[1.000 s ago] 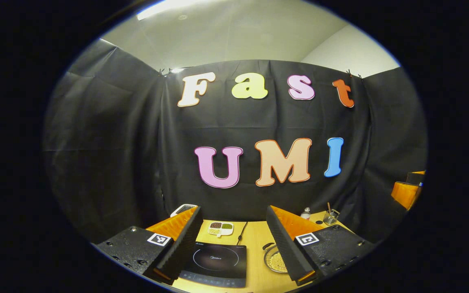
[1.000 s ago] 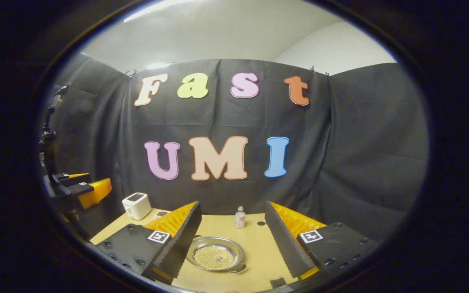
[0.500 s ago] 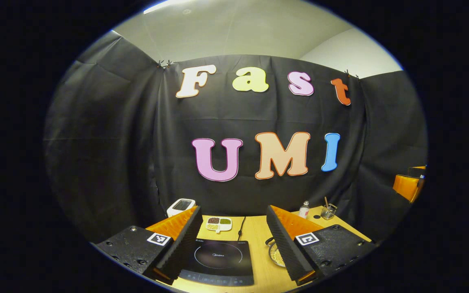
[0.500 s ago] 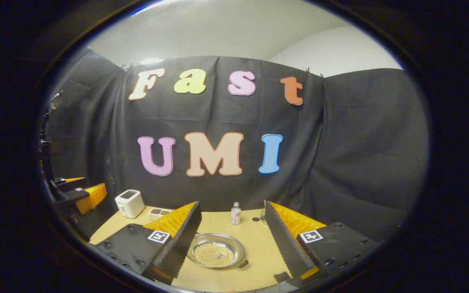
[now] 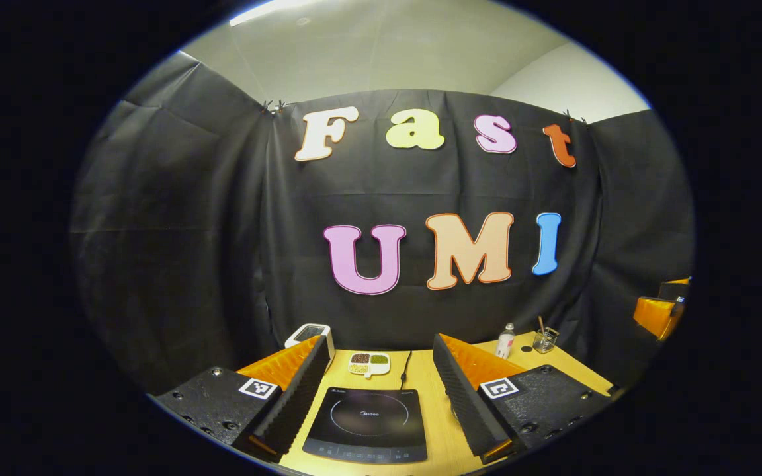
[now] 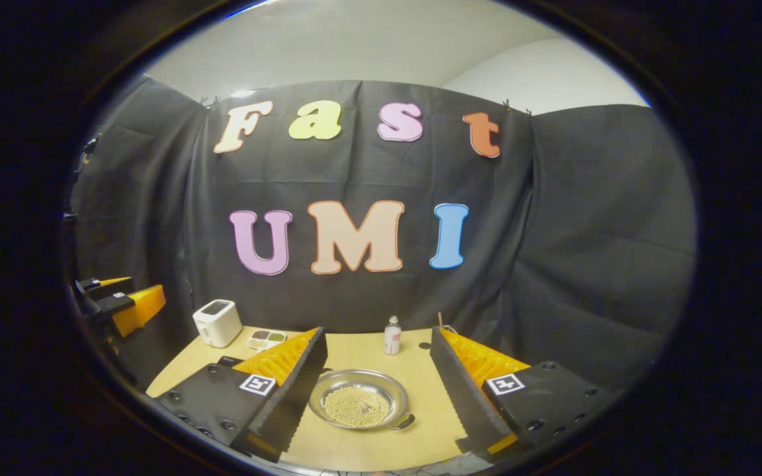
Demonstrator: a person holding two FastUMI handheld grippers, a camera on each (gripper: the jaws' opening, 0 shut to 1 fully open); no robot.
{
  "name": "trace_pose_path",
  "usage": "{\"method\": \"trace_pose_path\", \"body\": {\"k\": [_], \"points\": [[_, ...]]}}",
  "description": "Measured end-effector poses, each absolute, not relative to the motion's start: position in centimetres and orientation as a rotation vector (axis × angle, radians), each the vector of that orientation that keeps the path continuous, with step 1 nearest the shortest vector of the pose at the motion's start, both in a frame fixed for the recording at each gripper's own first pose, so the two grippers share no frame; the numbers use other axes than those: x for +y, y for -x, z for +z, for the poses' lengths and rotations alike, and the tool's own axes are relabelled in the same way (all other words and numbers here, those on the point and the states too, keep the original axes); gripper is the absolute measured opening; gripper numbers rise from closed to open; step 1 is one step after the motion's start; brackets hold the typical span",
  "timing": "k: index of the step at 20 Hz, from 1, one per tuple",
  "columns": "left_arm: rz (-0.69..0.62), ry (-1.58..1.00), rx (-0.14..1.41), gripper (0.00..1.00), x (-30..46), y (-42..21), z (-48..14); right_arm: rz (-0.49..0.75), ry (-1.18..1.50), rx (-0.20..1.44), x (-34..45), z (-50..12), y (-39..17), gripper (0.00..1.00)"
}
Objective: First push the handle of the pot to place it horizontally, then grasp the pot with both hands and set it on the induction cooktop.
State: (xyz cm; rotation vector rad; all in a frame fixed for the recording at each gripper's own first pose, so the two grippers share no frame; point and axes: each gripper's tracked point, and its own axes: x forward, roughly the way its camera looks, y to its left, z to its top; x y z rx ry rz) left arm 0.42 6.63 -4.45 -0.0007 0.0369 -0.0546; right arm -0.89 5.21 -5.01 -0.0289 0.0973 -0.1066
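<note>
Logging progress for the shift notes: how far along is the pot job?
Nothing looks done yet. The pot, holding small pale beads, sits on the table between the right tongs, which are open and not touching it. Its handle points toward the camera and rightward. The induction cooktop is bare, framed by the open left tongs. Left: pushing the handle, the two-handed grasp, the placing.

The pot [image 6: 358,404] between my right fingers [image 6: 460,390] is shiny bare metal, filled with small matt beads, and it sits on a pale wood-look surface [image 6: 407,370] with a smooth, dull finish. At 6 o'clock in my left gripper view the induction cooktop [image 5: 368,423] is glossy black glass, and my left fingers [image 5: 292,403] have ribbed, matt pads. The toaster [image 6: 217,322] at 9 o'clock looks like smooth white plastic.
</note>
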Motion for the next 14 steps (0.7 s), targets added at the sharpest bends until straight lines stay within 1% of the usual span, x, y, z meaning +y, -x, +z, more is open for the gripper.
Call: {"method": "trace_pose_path", "body": {"k": [1,2,6,9,13,14], "points": [[-0.058,-0.004,0.032,0.96,6.4,-0.6,-4.4,-0.107,0.026,0.111,4.9,-5.4,0.6,0.99],[-0.062,-0.003,0.028,0.92,6.0,-0.8,-4.5,-0.109,0.020,0.123,4.4,-5.8,0.4,0.99],[-0.054,0.002,0.018,0.92,4.6,-1.9,-5.0,-0.078,-0.007,0.171,3.2,-7.9,-1.2,0.99],[-0.012,0.005,0.031,0.93,4.4,-2.6,-5.4,-0.048,-0.014,0.209,2.1,-9.4,-2.7,0.74],[0.054,0.020,0.063,0.93,4.6,-3.4,-6.7,-0.022,0.004,0.249,0.6,-11.2,-5.3,0.19],[0.068,0.026,0.068,0.93,4.6,-3.5,-6.9,-0.015,0.004,0.253,0.1,-11.4,-6.0,0.12]]}}
